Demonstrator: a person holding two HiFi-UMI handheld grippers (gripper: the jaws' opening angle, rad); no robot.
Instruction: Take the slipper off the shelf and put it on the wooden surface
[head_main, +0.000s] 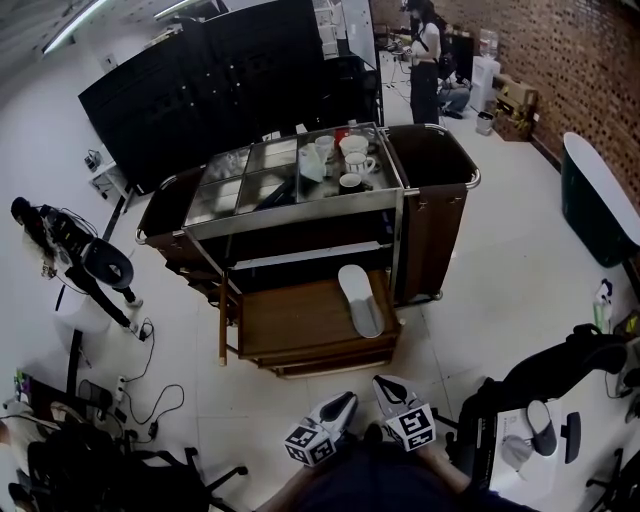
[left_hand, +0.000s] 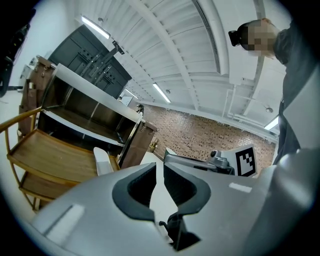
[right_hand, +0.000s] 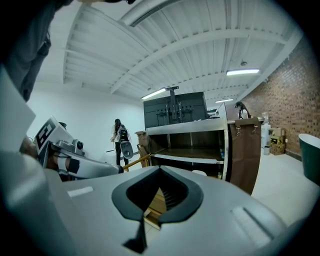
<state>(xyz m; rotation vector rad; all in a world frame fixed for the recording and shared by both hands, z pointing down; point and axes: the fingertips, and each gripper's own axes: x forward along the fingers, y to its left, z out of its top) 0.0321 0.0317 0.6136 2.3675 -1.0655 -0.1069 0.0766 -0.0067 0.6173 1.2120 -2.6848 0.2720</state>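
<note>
A pale grey slipper (head_main: 360, 298) lies sole-up on the right side of the low wooden table (head_main: 290, 322), in front of the service cart's lower shelf (head_main: 300, 257). Both grippers are held low, close to my body and well short of the table. My left gripper (head_main: 338, 408) has only a narrow gap between its jaws and nothing in it. The left gripper view shows this gripper (left_hand: 159, 167), with the slipper (left_hand: 102, 161) and table (left_hand: 50, 150) far beyond. My right gripper (head_main: 392, 388) is shut and empty, its jaw tips (right_hand: 160, 169) touching, with the slipper's edge (right_hand: 199, 173) in the distance.
The cart's steel top (head_main: 250, 185) carries cups and bowls (head_main: 350, 160), with brown bags at both ends. A second grey slipper (head_main: 540, 425) lies on a white stand at my right. Chairs and cables crowd the left floor. A person (head_main: 425, 70) stands beyond the cart.
</note>
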